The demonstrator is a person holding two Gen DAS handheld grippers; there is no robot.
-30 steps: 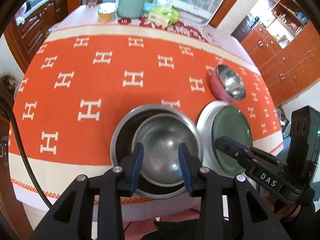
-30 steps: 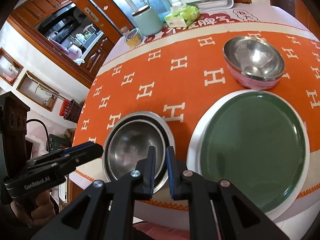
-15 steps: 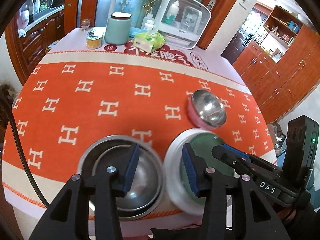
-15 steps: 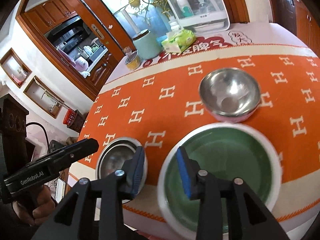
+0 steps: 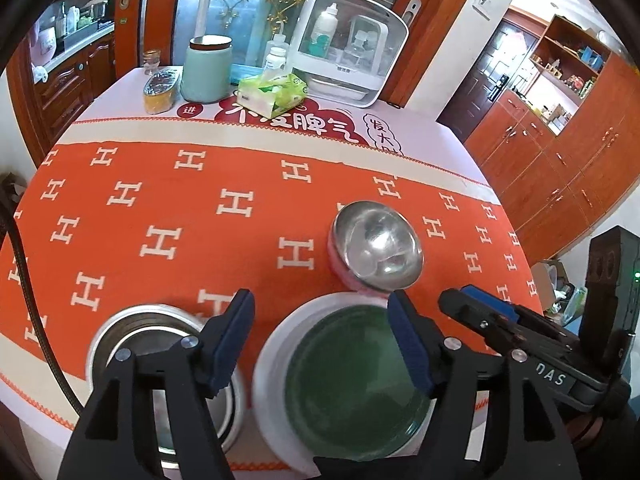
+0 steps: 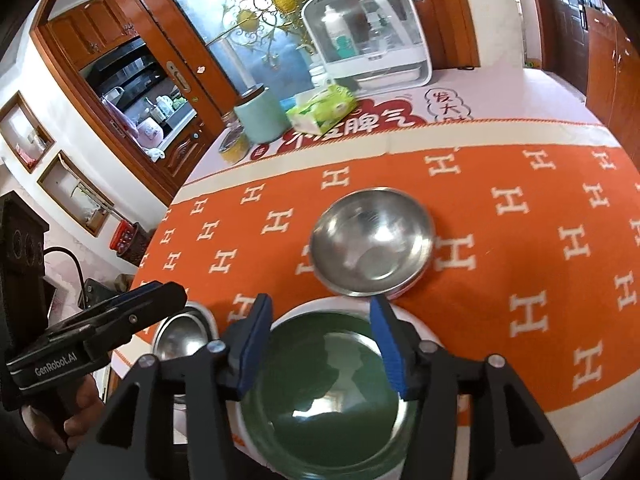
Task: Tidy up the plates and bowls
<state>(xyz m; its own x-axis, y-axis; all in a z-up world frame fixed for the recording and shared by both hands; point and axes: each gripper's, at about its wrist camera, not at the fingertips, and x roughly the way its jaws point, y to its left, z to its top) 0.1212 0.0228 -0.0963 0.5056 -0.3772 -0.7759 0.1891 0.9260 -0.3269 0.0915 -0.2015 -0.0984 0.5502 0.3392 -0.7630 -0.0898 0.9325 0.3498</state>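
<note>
A green plate with a white rim (image 5: 344,376) (image 6: 320,392) lies near the table's front edge. Left of it, nested steel bowls (image 5: 160,364) (image 6: 180,336) sit stacked. Behind the plate stands a steel bowl with a pink outside (image 5: 378,246) (image 6: 372,240). My left gripper (image 5: 322,344) hovers above the plate's left part, jaws opening, nothing between them. My right gripper (image 6: 320,344) hangs over the plate too, jaws opening and empty. In the left wrist view the right gripper (image 5: 480,312) shows at the right; in the right wrist view the left gripper (image 6: 160,292) shows at the left.
An orange cloth with white H marks (image 5: 160,200) covers the round table. At the back stand a mint canister (image 5: 206,70), a tissue pack (image 5: 272,94), a yellow tin (image 5: 160,92) and a white storage box (image 5: 348,48). Wooden cabinets (image 5: 560,152) line the right.
Both grippers moved right, from over the nested steel bowls to over the green plate, and drew back a little. Both sets of jaws widened; the right one was nearly shut before.
</note>
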